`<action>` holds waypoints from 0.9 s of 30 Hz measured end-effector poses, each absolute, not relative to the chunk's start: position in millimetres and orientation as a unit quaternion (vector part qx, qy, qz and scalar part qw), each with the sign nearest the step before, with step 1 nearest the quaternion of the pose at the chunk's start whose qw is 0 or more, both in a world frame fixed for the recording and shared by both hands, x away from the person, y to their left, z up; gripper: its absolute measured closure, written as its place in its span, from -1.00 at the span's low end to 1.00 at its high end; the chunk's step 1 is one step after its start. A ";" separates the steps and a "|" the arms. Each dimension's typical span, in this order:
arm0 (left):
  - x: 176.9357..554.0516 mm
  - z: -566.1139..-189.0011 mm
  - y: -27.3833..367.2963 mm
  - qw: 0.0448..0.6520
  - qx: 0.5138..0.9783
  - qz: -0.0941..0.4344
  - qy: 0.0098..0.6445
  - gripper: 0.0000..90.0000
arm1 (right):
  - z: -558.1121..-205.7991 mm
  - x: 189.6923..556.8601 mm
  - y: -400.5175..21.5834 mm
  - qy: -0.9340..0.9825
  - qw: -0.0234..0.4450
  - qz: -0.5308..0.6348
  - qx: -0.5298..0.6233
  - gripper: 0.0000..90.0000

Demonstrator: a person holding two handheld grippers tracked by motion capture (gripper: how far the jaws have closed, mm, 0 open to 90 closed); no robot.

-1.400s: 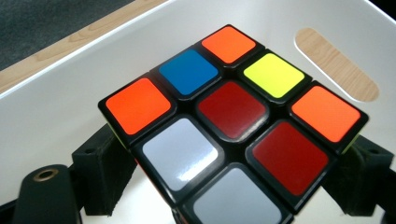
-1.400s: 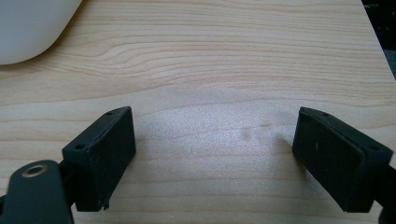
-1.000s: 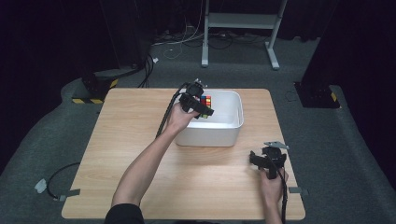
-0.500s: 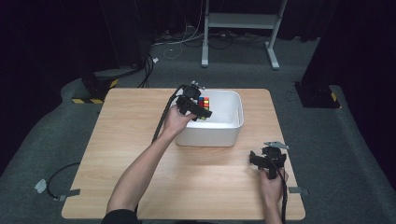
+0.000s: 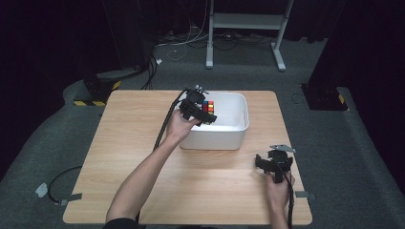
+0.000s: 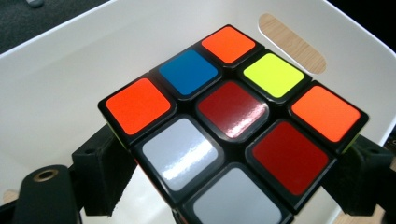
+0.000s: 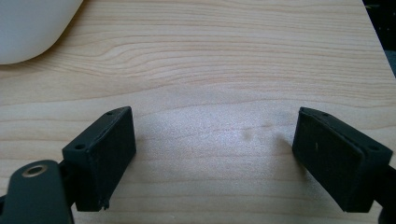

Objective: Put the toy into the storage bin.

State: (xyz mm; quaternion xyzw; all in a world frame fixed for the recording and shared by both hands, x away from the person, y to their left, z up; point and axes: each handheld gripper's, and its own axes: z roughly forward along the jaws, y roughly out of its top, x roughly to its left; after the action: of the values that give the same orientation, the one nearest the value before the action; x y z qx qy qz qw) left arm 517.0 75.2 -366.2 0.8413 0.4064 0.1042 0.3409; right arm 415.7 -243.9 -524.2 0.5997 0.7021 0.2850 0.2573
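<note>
- Puzzle cube (image 6: 233, 130) clamped between the black jaws of the left gripper (image 5: 203, 113), held above the inside of the white bin (image 5: 234, 131)
- Against the earlier high view: left hand and cube sit at much the same spot over the bin's left part; grip unchanged; right hand has not shifted
- Cube face in the left gripper view: orange, blue, orange along the far row; white, dark red, yellow in the middle; white and dark red nearest; black frame, glossy stickers
- Bin stands at the far middle of the wooden table (image 5: 133, 143)
- Right gripper (image 5: 273, 164) near the table's front right, jaws spread wide, bare wood between them, holding nothing
</note>
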 end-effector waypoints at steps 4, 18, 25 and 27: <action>512.6 -365.8 79.4 0.346 0.840 0.096 0.406 -0.66 | -524.2 415.6 -243.5 0.701 0.256 0.285 0.601 -0.71; 504.0 -370.2 86.1 0.341 0.839 0.103 0.411 -0.66 | -524.2 415.6 -243.1 0.702 0.256 0.285 0.601 -0.71; 498.4 -373.9 93.3 0.348 0.832 0.105 0.419 -0.66 | -524.2 415.6 -243.0 0.702 0.256 0.286 0.600 -0.71; 496.7 -375.2 94.5 0.347 0.831 0.107 0.422 -0.66 | -524.2 415.6 -243.0 0.702 0.256 0.286 0.600 -0.71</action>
State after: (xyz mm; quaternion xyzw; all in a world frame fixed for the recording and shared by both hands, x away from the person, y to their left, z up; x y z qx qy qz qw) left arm 496.7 94.5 -375.2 0.8308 0.4215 0.1072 0.3472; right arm 415.6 -243.0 -524.2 0.5997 0.7023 0.2857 0.2560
